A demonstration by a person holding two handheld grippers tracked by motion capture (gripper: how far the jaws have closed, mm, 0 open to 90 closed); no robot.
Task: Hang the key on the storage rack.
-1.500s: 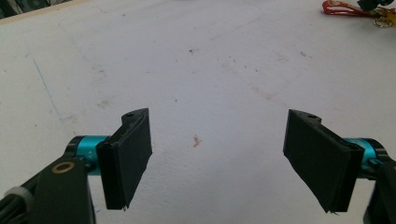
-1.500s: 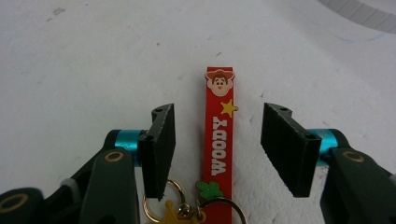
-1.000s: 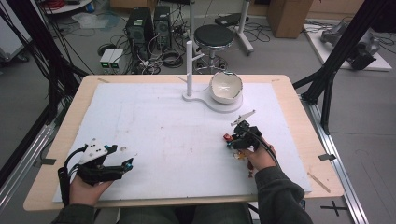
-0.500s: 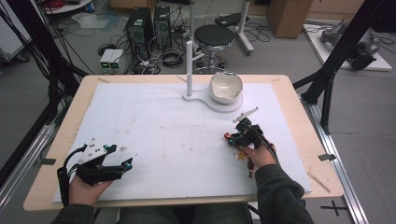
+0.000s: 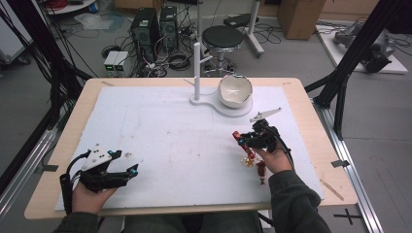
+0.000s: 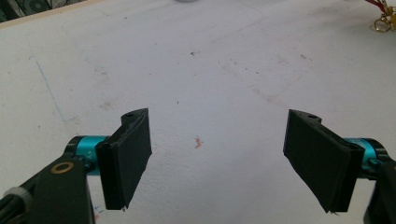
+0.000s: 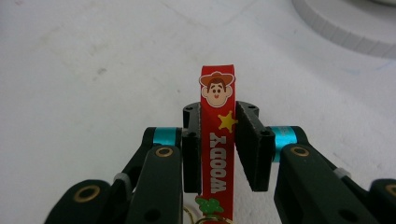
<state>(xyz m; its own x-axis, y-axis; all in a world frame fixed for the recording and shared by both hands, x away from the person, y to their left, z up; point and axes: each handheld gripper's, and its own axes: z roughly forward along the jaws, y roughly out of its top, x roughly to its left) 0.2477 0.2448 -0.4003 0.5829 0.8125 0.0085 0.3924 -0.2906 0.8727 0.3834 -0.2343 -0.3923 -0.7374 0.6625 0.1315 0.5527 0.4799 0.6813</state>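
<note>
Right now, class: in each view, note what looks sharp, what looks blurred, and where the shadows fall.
High view: soft, even light, bowl slightly fuzzy. Left gripper view: left tool crisp, faint shadows. Right gripper view: red strap in the right tool reads sharply; white stand base behind is blurred.

Bowl (image 5: 235, 91) on stand base (image 5: 217, 103) at table's (image 5: 58, 145) far edge, post (image 5: 197, 68) left of it, strap (image 5: 241, 144) nearer, right.

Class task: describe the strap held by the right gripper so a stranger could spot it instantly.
Start at the white mat on the table, then go to its right side and the right gripper. Between its jaws stands a red strap bearing a cowboy face, a yellow star and the word WOODY.
</note>
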